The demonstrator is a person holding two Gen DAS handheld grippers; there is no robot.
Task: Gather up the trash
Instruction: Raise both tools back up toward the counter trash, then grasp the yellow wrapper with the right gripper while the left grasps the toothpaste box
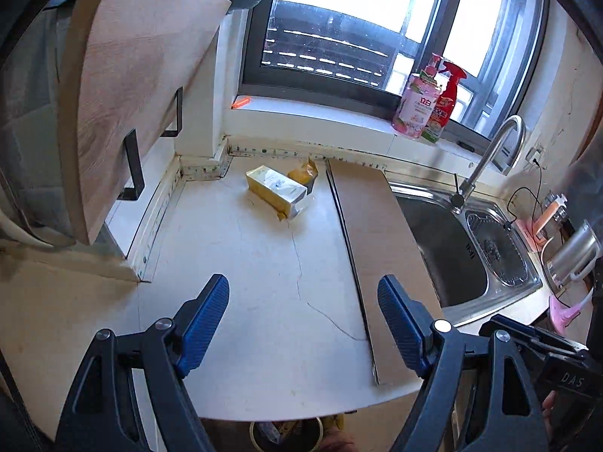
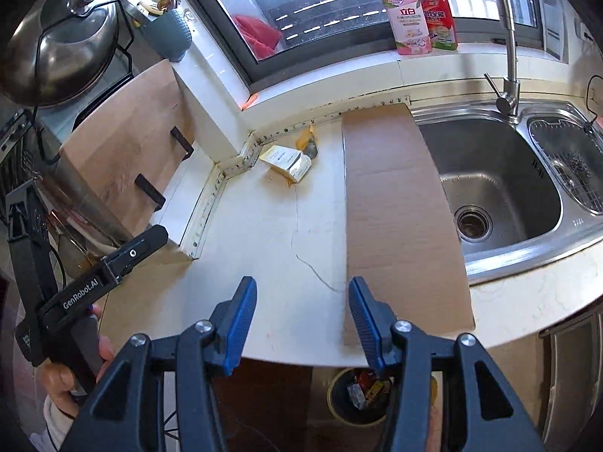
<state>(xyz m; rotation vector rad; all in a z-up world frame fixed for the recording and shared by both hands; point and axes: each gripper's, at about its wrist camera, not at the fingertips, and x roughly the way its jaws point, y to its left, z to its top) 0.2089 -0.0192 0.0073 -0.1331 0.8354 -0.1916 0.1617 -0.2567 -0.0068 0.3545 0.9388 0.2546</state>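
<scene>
A yellow and white carton (image 1: 277, 188) (image 2: 287, 161) lies near the back corner of the white counter (image 1: 264, 282), with a crumpled yellow wrapper (image 1: 304, 172) (image 2: 307, 139) behind it. My left gripper (image 1: 303, 293) hangs open above the counter's front, nothing between its blue pads. My right gripper (image 2: 302, 297) is open too, empty, over the counter's front edge; its black body (image 1: 535, 342) shows at the left wrist view's right edge. A trash bin (image 2: 358, 395) (image 1: 286, 433) with wrappers inside stands on the floor below the counter edge. The left gripper's body (image 2: 86, 275) is held by a hand at the right wrist view's left.
A flat cardboard sheet (image 1: 380, 256) (image 2: 399, 218) lies beside the steel sink (image 2: 501, 188) with its tap (image 2: 507, 37). Two bottles (image 1: 426, 101) stand on the windowsill. A wooden board (image 1: 128, 86) leans in a rack at left, a lidded pot (image 2: 64, 37) beyond it.
</scene>
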